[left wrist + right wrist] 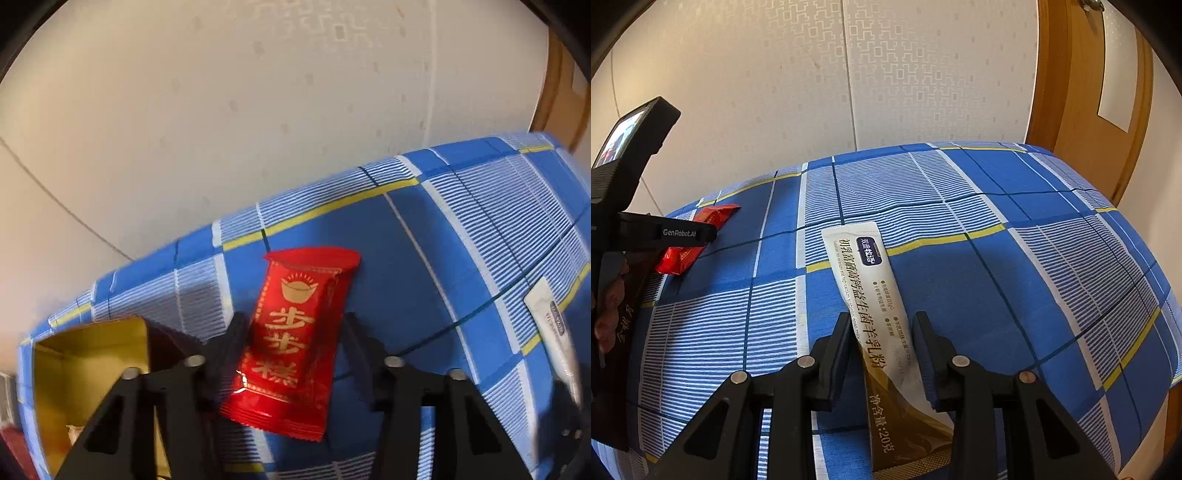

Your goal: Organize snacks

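A red snack packet (291, 332) with gold characters lies on the blue checked bedsheet (461, 229). My left gripper (295, 325) straddles it: the left finger (240, 332) is against its edge and the other stands a sliver off, so the grip is open. The right wrist view shows that same left gripper (709, 234) from the side over the red packet (683, 254). A long white and gold sachet (864, 273) runs between the pads of my right gripper (882, 325), which is shut on its lower half. The sachet (550, 332) also shows blurred at the right of the left wrist view.
An open gold-lined box (74, 369) stands at the near left, with a small pale item inside. A dark red lid (617, 332) and a person's hand (605, 314) are at the far left. The bed ends at a papered wall (812, 92); a wooden door (1082, 110) is far right.
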Demonstrator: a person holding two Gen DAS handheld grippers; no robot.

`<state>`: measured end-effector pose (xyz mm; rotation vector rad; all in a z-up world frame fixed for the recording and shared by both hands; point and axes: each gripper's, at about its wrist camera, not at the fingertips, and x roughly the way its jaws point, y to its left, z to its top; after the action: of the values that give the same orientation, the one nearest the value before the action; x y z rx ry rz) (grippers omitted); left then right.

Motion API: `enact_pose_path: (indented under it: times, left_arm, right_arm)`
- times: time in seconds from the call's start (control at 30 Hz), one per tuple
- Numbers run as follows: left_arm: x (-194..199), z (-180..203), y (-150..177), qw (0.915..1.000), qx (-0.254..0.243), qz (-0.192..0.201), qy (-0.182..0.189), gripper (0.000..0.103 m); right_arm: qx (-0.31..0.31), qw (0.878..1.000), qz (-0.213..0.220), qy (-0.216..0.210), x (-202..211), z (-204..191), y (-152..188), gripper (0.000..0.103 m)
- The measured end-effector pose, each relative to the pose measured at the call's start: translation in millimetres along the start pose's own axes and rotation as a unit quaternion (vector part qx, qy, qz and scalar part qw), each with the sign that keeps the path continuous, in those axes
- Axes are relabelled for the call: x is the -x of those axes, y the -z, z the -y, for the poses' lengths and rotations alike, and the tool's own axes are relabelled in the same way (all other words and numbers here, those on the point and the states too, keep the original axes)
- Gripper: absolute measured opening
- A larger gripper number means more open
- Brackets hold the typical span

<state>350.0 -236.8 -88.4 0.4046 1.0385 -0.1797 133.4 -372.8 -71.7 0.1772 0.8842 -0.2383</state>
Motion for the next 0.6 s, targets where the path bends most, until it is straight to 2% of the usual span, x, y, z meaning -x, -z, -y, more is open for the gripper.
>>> enact_pose_path:
  times: [0.17,0.23,0.27,0.33,0.37,0.43,0.47,0.5,0.53,0.6]
  left_arm:
    - [17.6,22.1,23.4,0.9958,-0.079,0.032,-0.034,0.026]
    - [26.6,26.9,32.8,0.9950,-0.084,0.039,-0.037,0.010]
    - [29.9,27.4,36.0,0.9956,-0.081,0.037,-0.031,0.010]
    - [30.2,28.5,43.1,0.9975,-0.068,0.005,0.019,0.008]
    - [31.2,28.5,46.6,0.9978,-0.064,-0.002,0.019,0.008]
    - [34.7,26.5,47.8,0.9985,-0.053,0.012,0.001,0.011]
    - [36.2,23.2,46.2,0.9990,-0.042,0.017,0.004,0.013]
    - [36.2,20.0,44.0,0.9993,-0.031,0.015,0.010,0.027]
    - [35.4,16.0,41.0,0.9997,-0.019,0.012,0.012,0.055]
    - [35.6,10.8,35.7,0.9995,-0.005,0.032,-0.007,0.081]
  right_arm:
    - [-0.001,1.000,0.000,-0.001,0.1,0.2,0.3,0.035]
    - [-0.002,1.000,0.000,-0.003,0.2,1.0,0.1,0.035]
    - [-0.002,1.000,0.000,-0.003,0.1,1.1,0.1,0.035]
    - [-0.002,1.000,0.000,-0.002,0.0,0.8,0.1,0.035]
    - [-0.001,1.000,0.000,-0.001,-0.2,0.5,0.2,0.035]
    - [-0.002,1.000,0.000,-0.002,0.2,0.6,0.4,0.035]
    - [-0.003,1.000,0.001,-0.003,0.4,1.1,0.4,0.035]
    - [-0.005,1.000,0.001,-0.006,0.7,2.1,0.6,0.035]
    - [-0.006,1.000,0.001,-0.008,1.0,3.1,0.7,0.035]
    - [-0.006,1.000,0.001,-0.008,1.3,2.9,0.6,0.035]
